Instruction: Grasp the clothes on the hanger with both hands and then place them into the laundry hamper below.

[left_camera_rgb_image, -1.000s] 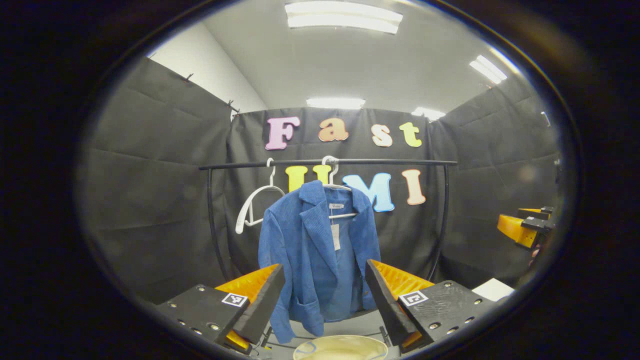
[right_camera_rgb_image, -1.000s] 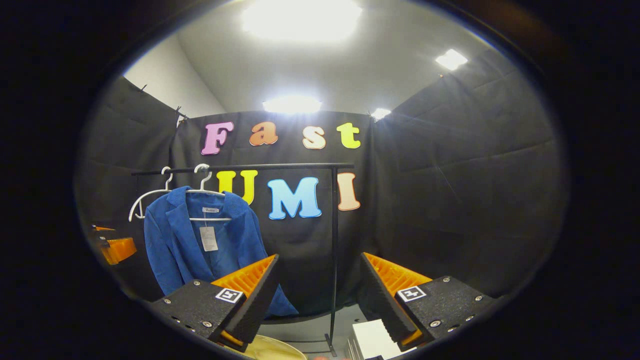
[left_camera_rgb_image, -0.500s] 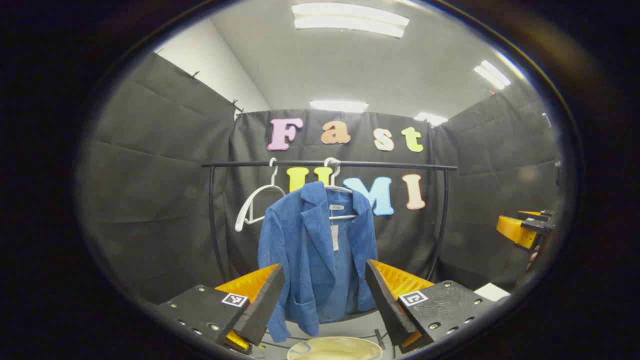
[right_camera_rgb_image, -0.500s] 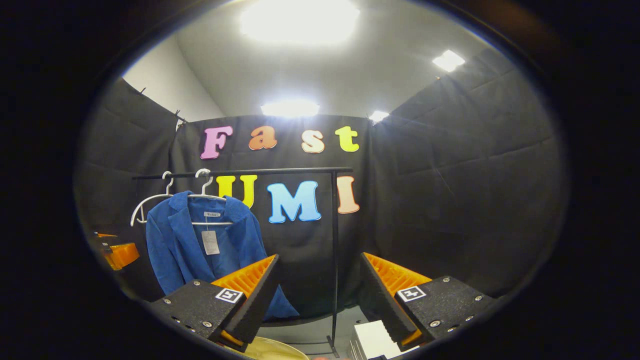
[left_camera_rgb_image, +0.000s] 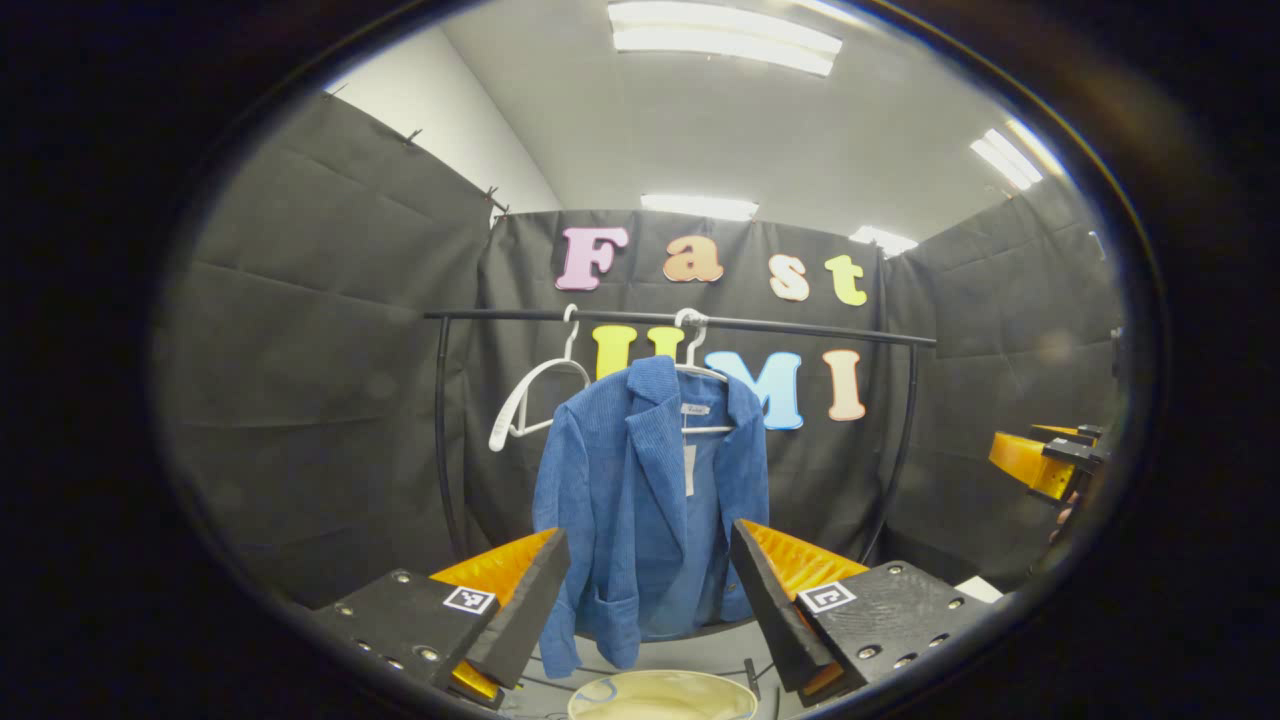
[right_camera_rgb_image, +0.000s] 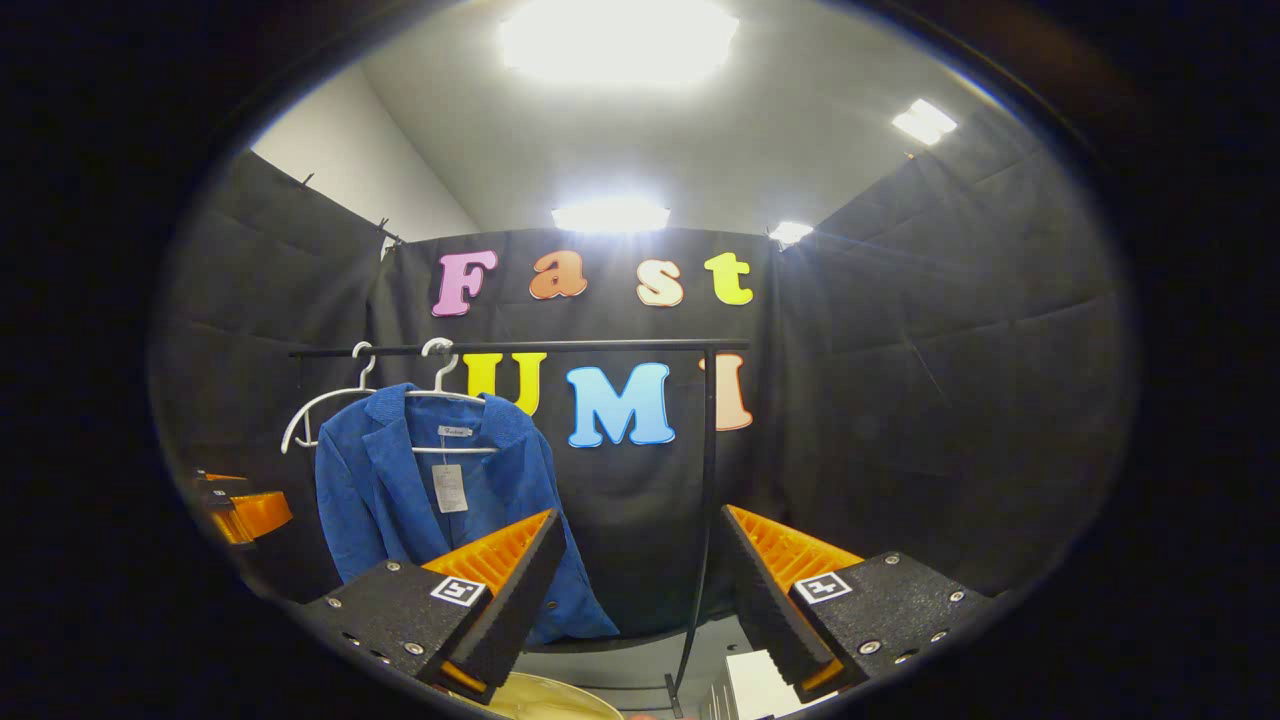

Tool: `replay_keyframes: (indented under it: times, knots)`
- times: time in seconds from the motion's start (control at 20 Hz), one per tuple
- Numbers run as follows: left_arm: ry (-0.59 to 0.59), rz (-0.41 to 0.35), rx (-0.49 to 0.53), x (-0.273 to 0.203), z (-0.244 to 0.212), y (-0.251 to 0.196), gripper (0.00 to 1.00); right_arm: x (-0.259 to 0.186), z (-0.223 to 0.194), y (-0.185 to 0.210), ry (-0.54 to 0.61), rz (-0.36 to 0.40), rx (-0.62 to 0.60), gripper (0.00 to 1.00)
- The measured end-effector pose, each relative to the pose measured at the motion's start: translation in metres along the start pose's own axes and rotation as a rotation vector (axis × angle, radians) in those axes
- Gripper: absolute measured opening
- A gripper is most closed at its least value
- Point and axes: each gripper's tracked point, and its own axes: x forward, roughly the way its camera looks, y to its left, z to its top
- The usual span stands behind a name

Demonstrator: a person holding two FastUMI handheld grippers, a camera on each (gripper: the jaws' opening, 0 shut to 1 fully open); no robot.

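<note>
Jacket (left_camera_rgb_image: 650,510) is hung on rail (left_camera_rgb_image: 680,322), well apart from both wide-spread grippers, left (left_camera_rgb_image: 650,600) and right (right_camera_rgb_image: 640,590); hamper (left_camera_rgb_image: 660,695) rim is seen below.

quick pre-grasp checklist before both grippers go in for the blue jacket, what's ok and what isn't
1. Left gripper open: ok, fingers spread with nothing between them.
2. Right gripper open: ok, wide gap, nothing held.
3. Blue jacket on its white hanger on the rail: ok, hanging free and untouched.
4. Left gripper lined up: ok, the jacket sits between its fingers in the left gripper view.
5. Right gripper lined up: not ok, in the right gripper view the jacket is off to the left and a rack post stands between the fingers.
6. Laundry hamper below: cannot tell, only a pale rim shows.
</note>
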Motion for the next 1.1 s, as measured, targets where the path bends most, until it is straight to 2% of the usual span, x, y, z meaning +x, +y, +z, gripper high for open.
replay_keyframes:
  times: [0.25, 0.3, 0.35, 0.6, 0.95, 1.0, 1.1]
  knots:
    - [0.008, 0.004, -0.014, 0.016, 0.013, -0.001, 0.99, 0.038, 0.010, 0.006, 0.022, 0.026, 0.024, 0.96]
    - [0.012, 0.006, -0.020, 0.022, 0.014, -0.002, 0.94, 0.047, 0.013, 0.011, 0.021, 0.039, 0.027, 0.96]
    - [0.023, 0.008, -0.025, 0.028, 0.014, -0.004, 0.99, 0.056, 0.016, 0.017, 0.019, 0.057, 0.028, 0.96]
    - [0.078, 0.028, -0.093, 0.064, 0.010, -0.014, 0.99, 0.110, 0.020, 0.048, 0.029, 0.144, 0.050, 0.96]
    - [0.094, 0.118, -0.123, 0.132, 0.019, -0.014, 0.99, 0.178, -0.015, 0.102, 0.136, 0.299, 0.083, 0.96]
    - [0.093, 0.124, -0.133, 0.138, 0.020, -0.015, 0.94, 0.187, -0.019, 0.109, 0.147, 0.324, 0.083, 0.96]
    - [0.100, 0.143, -0.146, 0.152, 0.018, -0.019, 0.94, 0.205, -0.030, 0.123, 0.176, 0.371, 0.086, 0.96]
